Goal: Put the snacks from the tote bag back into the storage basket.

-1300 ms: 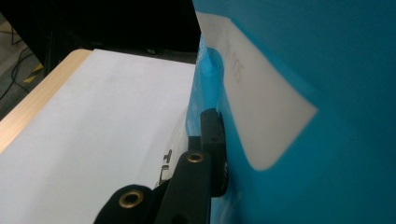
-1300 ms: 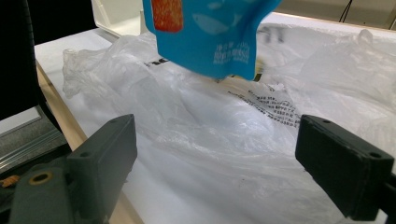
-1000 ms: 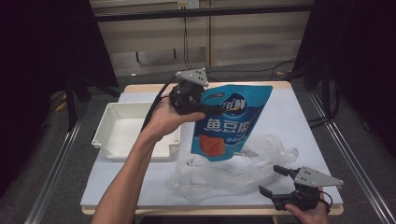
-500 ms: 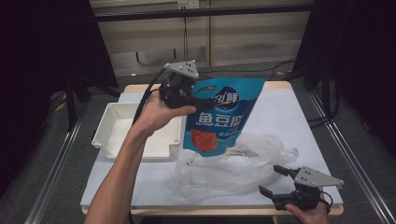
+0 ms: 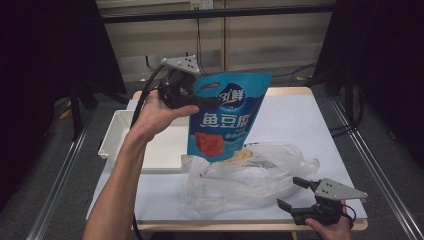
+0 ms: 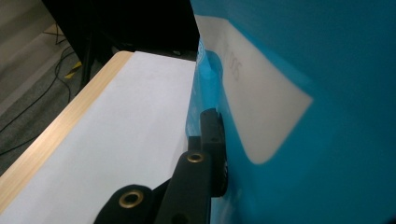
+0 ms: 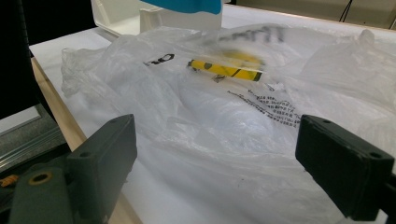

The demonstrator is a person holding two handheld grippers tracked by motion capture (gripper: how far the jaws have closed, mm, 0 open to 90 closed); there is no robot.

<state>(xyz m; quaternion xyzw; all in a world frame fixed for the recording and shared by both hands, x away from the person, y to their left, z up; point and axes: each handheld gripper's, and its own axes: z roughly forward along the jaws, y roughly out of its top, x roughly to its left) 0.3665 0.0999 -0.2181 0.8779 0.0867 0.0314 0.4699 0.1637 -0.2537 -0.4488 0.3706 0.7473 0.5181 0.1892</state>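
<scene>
My left gripper [image 5: 212, 102] has come up and back toward the far-left side of the table since a second ago, and the blue pouch [image 5: 227, 117] has gone up with it, so now it's hanging clear in the air instead of sitting low over the bag. The jaws are clamped on the pouch's upper left edge; in the left gripper view you can see one black jaw pressed flat against the blue film [image 6: 299, 116]. The pouch dangles with its bottom corner just above the clear plastic bag [image 5: 250, 175], which lies crumpled on the white table [image 5: 295, 115]. There's something yellow [image 7: 226, 69] inside the bag, can't tell what it is. The white tray [image 5: 150, 145] sits just left of the bag, under my forearm. My right gripper [image 5: 299, 194] hasn't budged, parked at the near-right corner with its jaws spread wide, nothing between them, pointing at the bag.
</scene>
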